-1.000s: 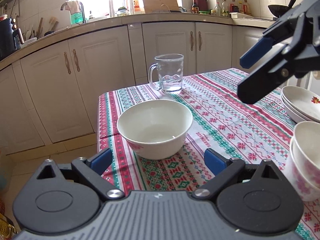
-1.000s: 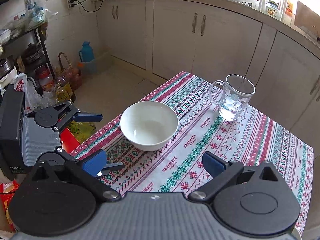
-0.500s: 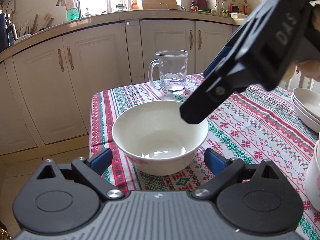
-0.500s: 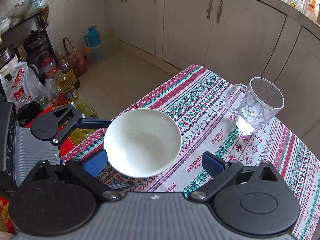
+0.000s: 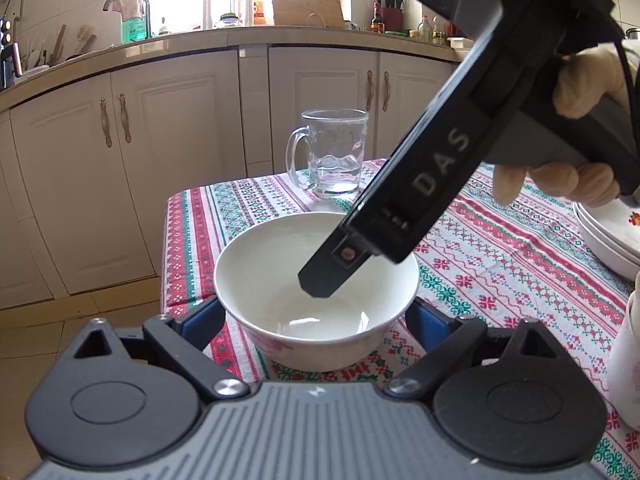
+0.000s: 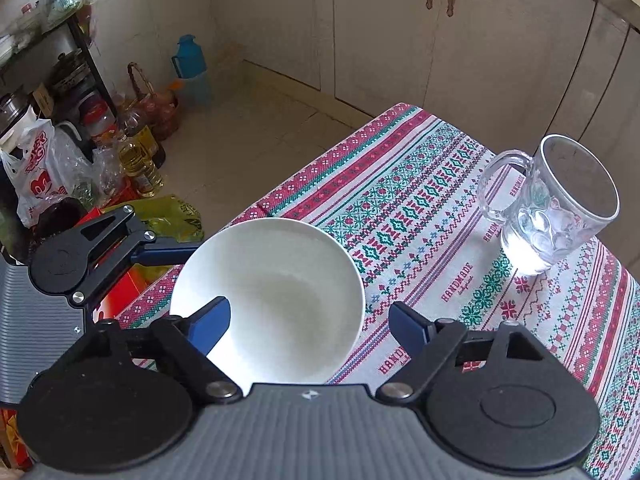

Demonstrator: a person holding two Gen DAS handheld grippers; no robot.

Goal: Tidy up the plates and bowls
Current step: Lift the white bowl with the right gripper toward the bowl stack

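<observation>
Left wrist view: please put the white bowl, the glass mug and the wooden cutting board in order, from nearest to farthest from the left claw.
1. White bowl: between the open fingers of the left claw.
2. Glass mug: behind the bowl, near the far edge of the table.
3. Wooden cutting board: on the counter, leaning by the window.

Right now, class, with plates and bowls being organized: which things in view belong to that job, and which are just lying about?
Belong to the job:
- round white ceramic bowl
- stack of white plates
- left gripper, jaws open
- right gripper, jaws open

Just lying about:
- clear glass mug with handle
- patterned red-and-green tablecloth
- yellow oil bottle
</observation>
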